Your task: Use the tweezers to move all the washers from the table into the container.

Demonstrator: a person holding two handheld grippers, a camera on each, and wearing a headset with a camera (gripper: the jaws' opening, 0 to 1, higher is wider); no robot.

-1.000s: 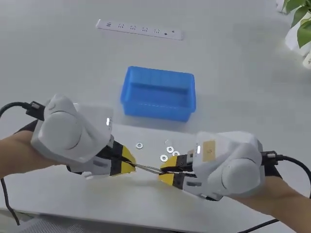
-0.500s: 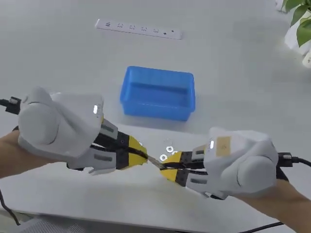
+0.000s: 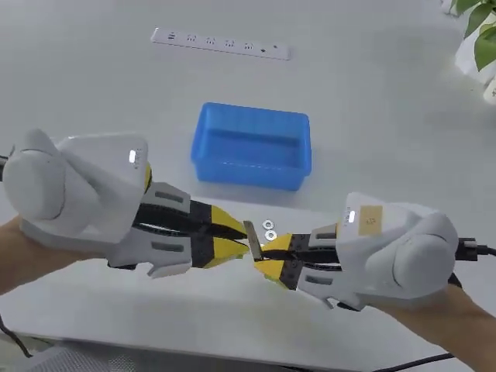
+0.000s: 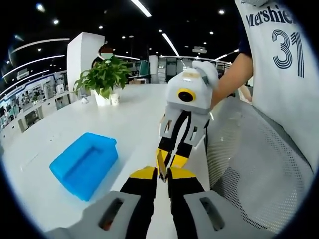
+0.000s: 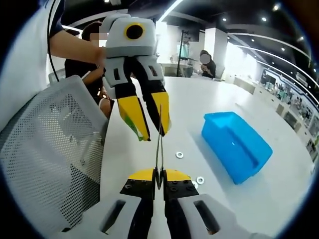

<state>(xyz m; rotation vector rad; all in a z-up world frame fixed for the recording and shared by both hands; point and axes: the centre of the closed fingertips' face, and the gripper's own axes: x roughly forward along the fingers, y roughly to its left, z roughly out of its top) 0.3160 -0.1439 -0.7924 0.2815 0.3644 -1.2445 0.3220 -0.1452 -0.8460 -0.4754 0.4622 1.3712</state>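
Jaws of the right gripper (image 5: 158, 174) are pinching shut on the tweezers (image 5: 159, 134), whose far end is sitting between the jaws of the left gripper (image 4: 162, 172); whether those are clamping or loose is not clear. Washers (image 3: 269, 225) are lying on the table (image 3: 387, 116) just in front of the container (image 3: 248, 172). A loose handover is risking the tweezers twisting or dropping and scattering washers.

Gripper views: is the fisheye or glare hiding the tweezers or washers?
Right gripper view: strong fisheye bend at the edges, but the tweezers and washers read sharp; ceiling lights glare overhead. Left gripper view: same bend, container clear. Head view: even, soft light, faint shadows, no blur.
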